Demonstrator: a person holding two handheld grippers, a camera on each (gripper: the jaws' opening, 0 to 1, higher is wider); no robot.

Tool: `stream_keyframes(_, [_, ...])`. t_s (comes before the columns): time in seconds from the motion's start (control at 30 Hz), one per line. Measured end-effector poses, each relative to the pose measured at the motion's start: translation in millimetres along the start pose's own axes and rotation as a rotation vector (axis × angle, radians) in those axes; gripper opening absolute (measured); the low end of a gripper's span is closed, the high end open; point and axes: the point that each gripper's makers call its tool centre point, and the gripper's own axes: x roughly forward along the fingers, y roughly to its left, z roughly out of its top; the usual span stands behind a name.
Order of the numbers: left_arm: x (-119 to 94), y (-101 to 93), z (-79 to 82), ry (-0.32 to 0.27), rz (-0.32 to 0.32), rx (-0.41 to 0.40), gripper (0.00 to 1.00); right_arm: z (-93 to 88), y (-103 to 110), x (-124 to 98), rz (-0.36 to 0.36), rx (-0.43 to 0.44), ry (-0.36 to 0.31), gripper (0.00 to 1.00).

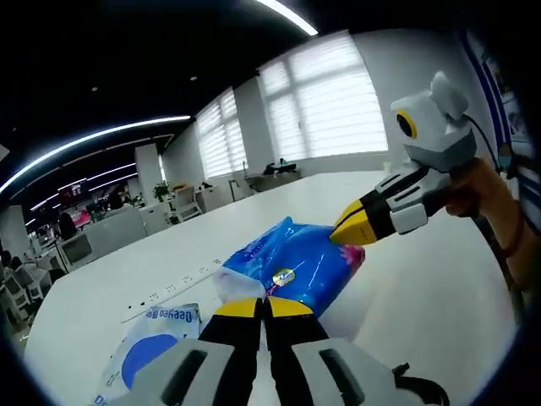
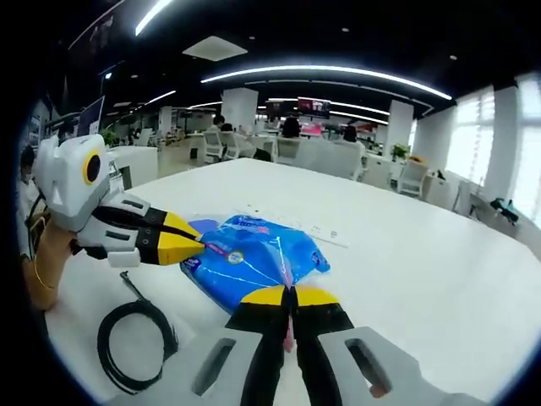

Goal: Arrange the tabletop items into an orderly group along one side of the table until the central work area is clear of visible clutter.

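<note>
My left gripper (image 1: 266,309) and right gripper (image 2: 294,296) hold a blue plastic pack (image 1: 296,266) from opposite ends above the white surface (image 1: 423,288) of a long office table. In the left gripper view, my yellow-tipped jaws are closed on the clear crimped edge of the pack, while the right gripper (image 1: 351,228) comes in from the right with its jaws pinched on the far end; a hand (image 1: 478,190) grips its handle. In the right gripper view, my jaws are clamped on a thin pink strip at the near seam of the pack (image 2: 254,262), and the left gripper (image 2: 190,245) bites the other end from the left. The pack lies stretched between the two, near the middle of the surface. A white-and-blue packet (image 1: 152,347) lies just beside my left jaws in the left gripper view. A coiled black cable (image 2: 135,338) rests on the surface below the left gripper in the right gripper view. A strip of sockets (image 2: 296,224) runs along the surface beyond the pack.
</note>
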Motion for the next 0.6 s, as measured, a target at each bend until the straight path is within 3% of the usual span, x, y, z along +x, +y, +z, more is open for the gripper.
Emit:
stream_keyframes(0.07, [2.4,-10.4,0.1,-0.003,-0.023,0.002,0.00,-4.1,-5.5,-4.4,-0.013,0.000,0.006,0.00])
stream_keyframes(0.6, [7.1,-28.4,1.3,-0.032,-0.061,-0.010,0.00,-13.7,-16.8,-14.5,-0.029,-0.025,0.025,0.00])
